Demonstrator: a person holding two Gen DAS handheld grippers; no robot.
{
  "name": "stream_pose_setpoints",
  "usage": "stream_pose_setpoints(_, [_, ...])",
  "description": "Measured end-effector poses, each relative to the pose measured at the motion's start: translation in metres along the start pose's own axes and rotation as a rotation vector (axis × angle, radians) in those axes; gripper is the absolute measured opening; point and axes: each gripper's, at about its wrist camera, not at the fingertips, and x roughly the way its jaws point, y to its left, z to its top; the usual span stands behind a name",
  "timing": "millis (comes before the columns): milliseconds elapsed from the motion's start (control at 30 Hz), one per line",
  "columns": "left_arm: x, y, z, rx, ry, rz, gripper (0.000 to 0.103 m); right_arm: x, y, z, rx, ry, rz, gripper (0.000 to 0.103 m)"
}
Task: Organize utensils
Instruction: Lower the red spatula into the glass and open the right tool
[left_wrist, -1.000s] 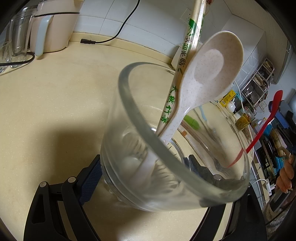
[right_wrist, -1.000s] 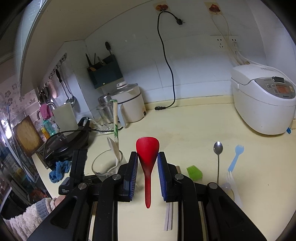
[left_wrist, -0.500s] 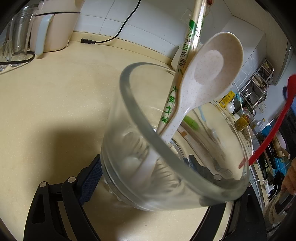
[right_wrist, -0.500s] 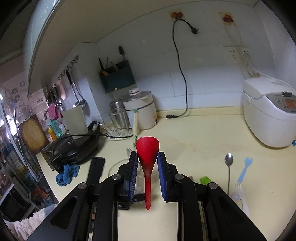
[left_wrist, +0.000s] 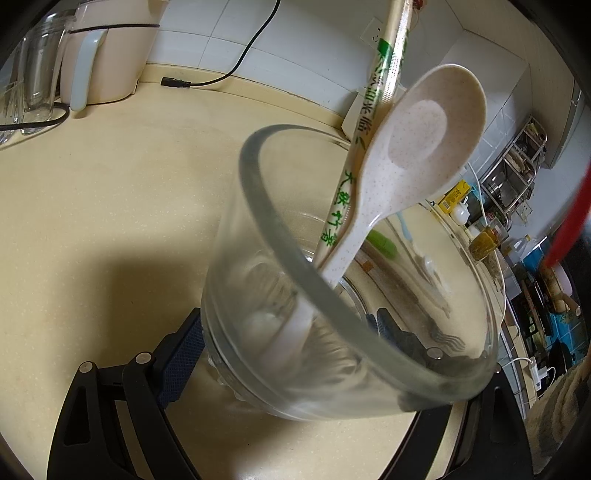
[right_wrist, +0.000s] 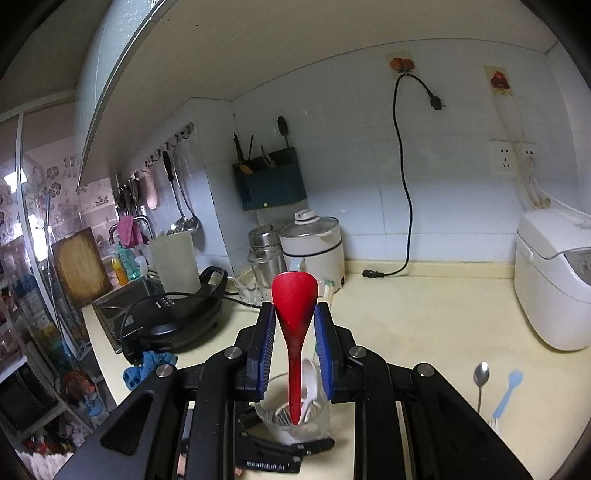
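Observation:
A clear glass cup (left_wrist: 258, 332) stands on the beige counter with my left gripper (left_wrist: 291, 343) shut on its base, one blue pad on each side. A speckled white spoon (left_wrist: 424, 129) and wrapped chopsticks (left_wrist: 373, 99) lean in it. My right gripper (right_wrist: 294, 332) is shut on a red spoon (right_wrist: 295, 306), bowl up and handle pointing down. In the right wrist view the handle tip hangs over the glass cup (right_wrist: 321, 417). The left wrist view shows the red spoon (left_wrist: 570, 221) only as a blur at the right edge.
A metal spoon (right_wrist: 481, 373) and a blue plastic fork (right_wrist: 511, 384) lie on the counter to the right. A white rice cooker (right_wrist: 554, 280) stands far right. A black griddle (right_wrist: 177, 314), a cooking pot (right_wrist: 314, 247) and jars sit at the back left.
My right gripper has risen and moved left, so the glass cup now sits under the red spoon's handle. In the left wrist view the red spoon slid to the right edge. The left gripper stayed put.

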Motion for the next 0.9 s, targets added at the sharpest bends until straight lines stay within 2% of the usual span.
stream_pose_setpoints(633, [0.000, 0.001, 0.000, -0.003, -0.001, -0.002, 0.090, 0.044, 0.007, -0.030, 0.007, 0.109, 0.014, 0.022])
stream_pose_setpoints(900, [-0.001, 0.001, 0.000, -0.004, -0.001, -0.003, 0.090, 0.055, 0.016, -0.028, -0.014, 0.123, 0.023, 0.022])
